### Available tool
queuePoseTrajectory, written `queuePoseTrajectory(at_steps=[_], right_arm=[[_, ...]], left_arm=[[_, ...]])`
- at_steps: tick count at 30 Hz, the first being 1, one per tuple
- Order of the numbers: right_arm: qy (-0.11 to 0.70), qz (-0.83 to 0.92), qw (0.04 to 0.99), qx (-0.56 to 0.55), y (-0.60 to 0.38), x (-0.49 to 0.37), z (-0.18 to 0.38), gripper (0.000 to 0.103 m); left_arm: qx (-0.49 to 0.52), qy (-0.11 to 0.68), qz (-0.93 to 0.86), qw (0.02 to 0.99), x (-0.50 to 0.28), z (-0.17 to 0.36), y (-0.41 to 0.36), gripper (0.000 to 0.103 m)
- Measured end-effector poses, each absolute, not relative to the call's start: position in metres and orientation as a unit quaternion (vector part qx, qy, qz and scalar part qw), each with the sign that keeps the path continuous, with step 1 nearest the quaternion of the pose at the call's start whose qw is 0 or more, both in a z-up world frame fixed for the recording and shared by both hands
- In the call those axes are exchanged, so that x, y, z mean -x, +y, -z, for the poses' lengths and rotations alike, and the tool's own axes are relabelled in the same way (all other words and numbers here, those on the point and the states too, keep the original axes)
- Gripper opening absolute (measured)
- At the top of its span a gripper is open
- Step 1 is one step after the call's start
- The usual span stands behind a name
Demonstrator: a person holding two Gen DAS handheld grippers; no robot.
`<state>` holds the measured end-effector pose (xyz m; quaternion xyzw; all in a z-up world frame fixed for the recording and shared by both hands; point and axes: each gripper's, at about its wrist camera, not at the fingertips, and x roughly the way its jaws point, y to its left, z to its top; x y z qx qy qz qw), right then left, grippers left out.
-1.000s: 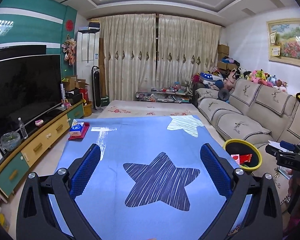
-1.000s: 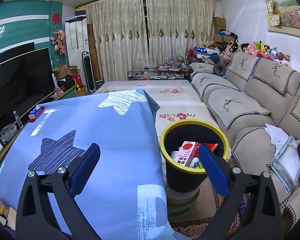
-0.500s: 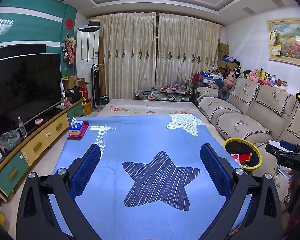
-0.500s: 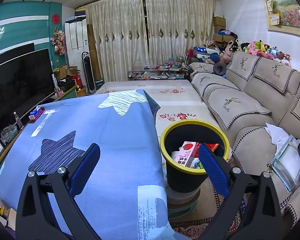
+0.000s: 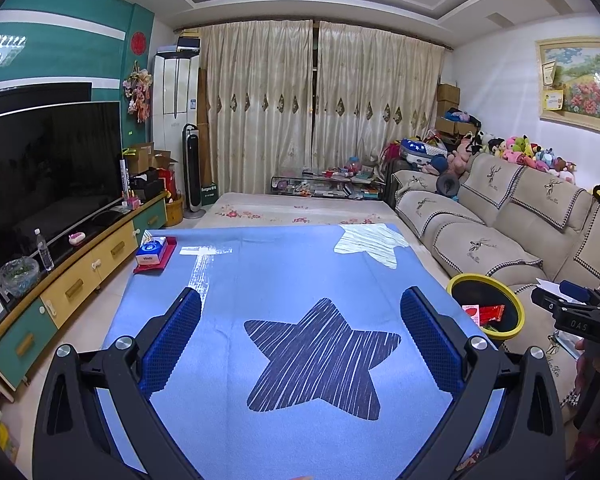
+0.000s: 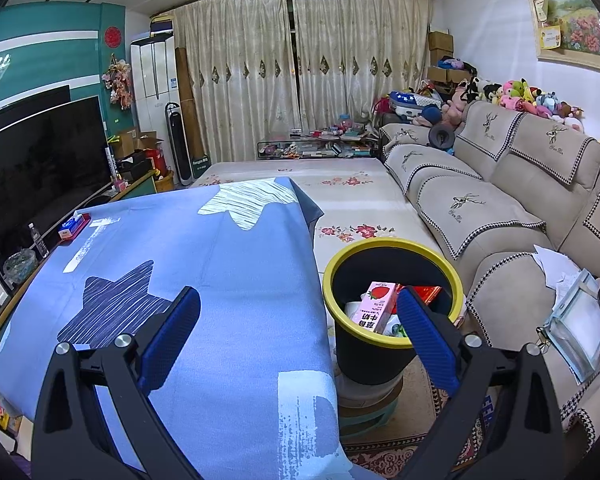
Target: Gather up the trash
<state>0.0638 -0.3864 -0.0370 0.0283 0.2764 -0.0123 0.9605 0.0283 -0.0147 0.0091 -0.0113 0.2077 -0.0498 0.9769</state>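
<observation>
A black trash bin with a yellow rim (image 6: 392,245) (image 5: 518,308) stands on a stool beside the table's right edge. Inside it lie a pink strawberry milk carton (image 6: 376,306), a red wrapper (image 6: 424,291) (image 5: 490,314) and other scraps. My right gripper (image 6: 300,300) is open, hovering over the table's right edge, its right finger in front of the bin's mouth. My left gripper (image 5: 300,302) is open above the blue tablecloth (image 5: 300,272), over the dark star print, holding nothing. The right gripper's body shows at the right edge of the left wrist view.
A tissue pack on a red tray (image 5: 154,254) (image 6: 73,227) sits at the table's far left corner. A TV cabinet (image 5: 84,276) with a TV runs along the left. A beige sofa (image 6: 500,200) lines the right, with papers and a bag (image 6: 572,316) on it.
Both views have shifted very slightly; the grippers stay open and empty, and the bin's contents are unchanged.
</observation>
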Motion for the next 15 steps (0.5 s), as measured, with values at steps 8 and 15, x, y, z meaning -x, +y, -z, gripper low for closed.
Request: queuePoseTrajectory(at_steps=[8, 15], right_arm=[[0.278, 0.011, 0.960, -0.030, -0.3865, -0.0658, 0.0394, 0.094], [0.279, 0.011, 0.960, -0.030, -0.3859, -0.0676, 0.0419, 0.094]], left_arm=[[0.013, 0.215, 0.050, 0.975, -0.0340, -0.0062, -0.0179, 0.098], [0.013, 0.218, 0.051, 0.975, -0.0367, -0.0026, -0.0204, 0.098]])
